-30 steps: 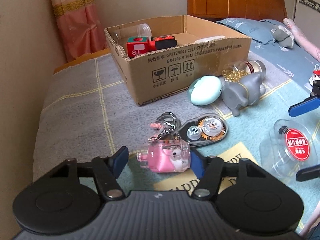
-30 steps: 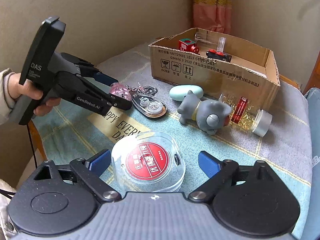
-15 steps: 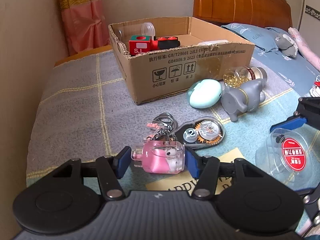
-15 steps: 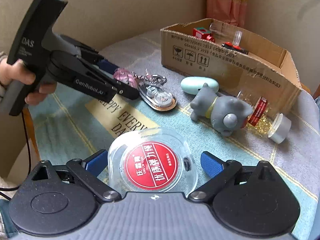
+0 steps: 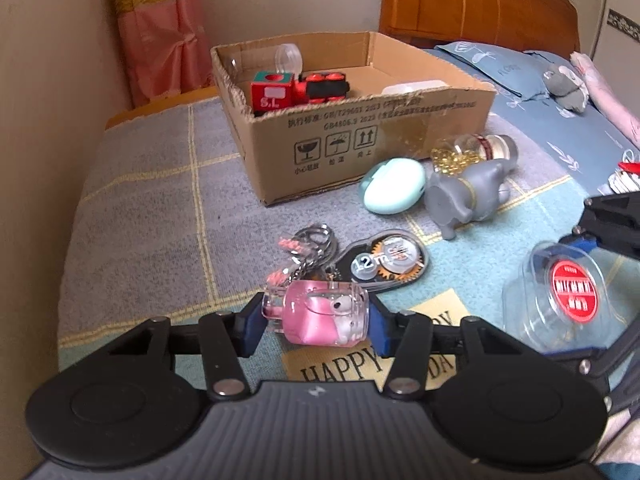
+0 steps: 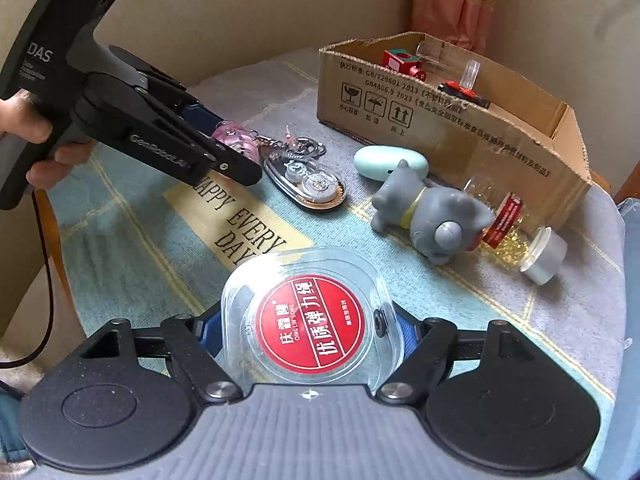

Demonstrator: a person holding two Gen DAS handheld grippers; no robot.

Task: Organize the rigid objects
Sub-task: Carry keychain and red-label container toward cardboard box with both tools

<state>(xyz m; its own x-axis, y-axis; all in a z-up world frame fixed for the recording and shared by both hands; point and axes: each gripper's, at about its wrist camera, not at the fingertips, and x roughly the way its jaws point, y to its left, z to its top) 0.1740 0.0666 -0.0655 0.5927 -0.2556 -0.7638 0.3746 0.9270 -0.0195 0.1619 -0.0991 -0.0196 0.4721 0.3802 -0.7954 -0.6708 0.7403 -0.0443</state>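
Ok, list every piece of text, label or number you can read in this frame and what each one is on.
"HAPPY EVERY DAY": yellow patch on the blanket.
"12m": correction tape dispenser.
"S.L": red toy train in the cardboard box.
"GB/T29601 2013", "GB4806.9 2023": box side; the rest is too blurred.
"QINGLINLONG", "优质弹力绳": red label on the clear case.
"DAS", "GenRobot.AI": left gripper.
Pill bottle label: too small.

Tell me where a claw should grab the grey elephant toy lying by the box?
Probably around the middle of the grey rubbery elephant toy, coming from above. It lies on its side on the blanket, so its rounded belly near the yellow collar is the narrowest part showing. The legs and head stick out unevenly, and the clear bottle of golden beads crowds its head end.
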